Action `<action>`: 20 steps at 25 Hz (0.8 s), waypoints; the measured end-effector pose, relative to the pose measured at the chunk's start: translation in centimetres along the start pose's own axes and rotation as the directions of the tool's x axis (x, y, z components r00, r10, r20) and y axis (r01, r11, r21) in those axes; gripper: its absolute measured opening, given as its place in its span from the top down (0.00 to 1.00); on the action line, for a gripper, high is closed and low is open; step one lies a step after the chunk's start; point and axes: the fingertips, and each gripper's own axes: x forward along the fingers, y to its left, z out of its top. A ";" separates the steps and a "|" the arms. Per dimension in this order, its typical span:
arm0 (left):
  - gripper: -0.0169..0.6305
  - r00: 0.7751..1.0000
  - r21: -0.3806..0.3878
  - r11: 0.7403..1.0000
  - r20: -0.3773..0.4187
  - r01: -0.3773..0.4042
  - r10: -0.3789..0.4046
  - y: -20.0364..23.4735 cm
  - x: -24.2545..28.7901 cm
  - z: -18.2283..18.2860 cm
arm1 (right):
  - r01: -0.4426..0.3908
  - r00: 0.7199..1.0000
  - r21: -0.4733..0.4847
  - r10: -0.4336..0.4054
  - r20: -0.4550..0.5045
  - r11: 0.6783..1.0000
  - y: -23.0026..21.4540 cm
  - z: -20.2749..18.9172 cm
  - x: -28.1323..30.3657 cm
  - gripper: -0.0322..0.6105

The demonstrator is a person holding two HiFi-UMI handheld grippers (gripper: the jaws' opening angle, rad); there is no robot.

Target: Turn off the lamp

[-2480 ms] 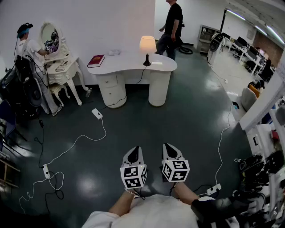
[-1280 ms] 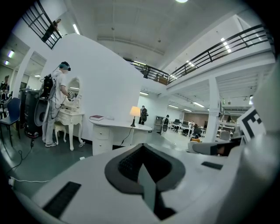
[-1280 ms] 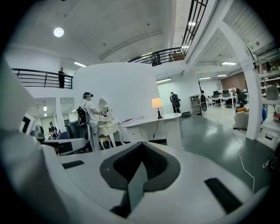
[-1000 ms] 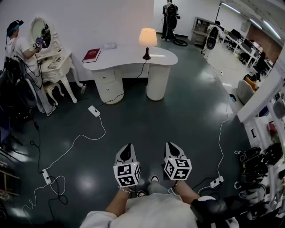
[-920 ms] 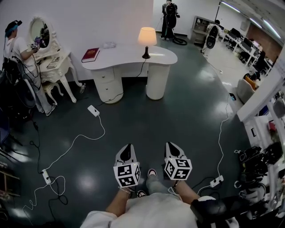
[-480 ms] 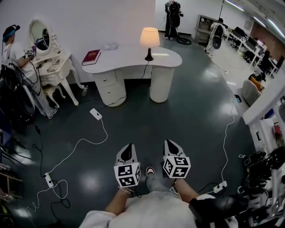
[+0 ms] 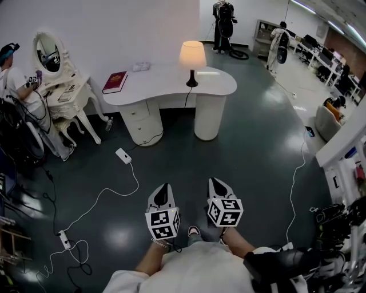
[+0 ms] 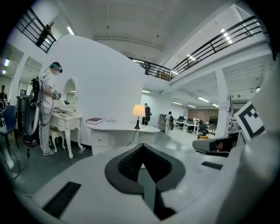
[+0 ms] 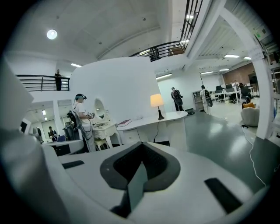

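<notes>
The lamp (image 7: 193, 56) is lit, with a cream shade on a thin dark stem, and stands on the right part of the curved white desk (image 7: 166, 90) far ahead. Its cord hangs down the desk front. My left gripper (image 7: 164, 187) and right gripper (image 7: 215, 183) are held side by side low over the dark floor, both pointing at the desk and far short of it. Both are shut with nothing between the jaws. The lamp (image 8: 139, 110) is small beyond the closed jaws of the left gripper (image 8: 142, 148). It also shows in the right gripper view, lamp (image 9: 156, 100) above the right gripper (image 9: 142, 153).
A red book (image 7: 115, 81) lies on the desk's left end. A white vanity table (image 7: 67, 94) with a person (image 7: 12, 77) stands at far left. A power strip (image 7: 123, 155) and white cable (image 7: 108, 187) lie on the floor ahead left. Another cable (image 7: 294, 182) runs at right. People (image 7: 223, 16) stand far back.
The desk and lamp have come nearer and lower in the head view as I walk forward. Both grippers stay shut side by side. The person beside the desk has gone to the back.
</notes>
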 end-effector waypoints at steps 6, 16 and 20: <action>0.98 1.000 -0.014 1.000 -0.002 -0.009 0.009 0.2 4.8 1.0 | -0.007 1.000 -0.012 0.007 -0.006 1.000 -2.2 2.5 4.1 0.95; 0.98 0.998 -0.021 0.999 -0.041 -0.042 0.042 0.1 10.1 0.6 | -0.033 0.998 0.005 0.033 -0.045 0.999 -5.3 3.5 8.7 0.95; 0.98 0.998 0.004 0.999 -0.055 -0.040 0.040 0.0 11.6 0.7 | -0.029 0.998 0.033 0.031 -0.051 0.999 -6.4 3.6 10.4 0.95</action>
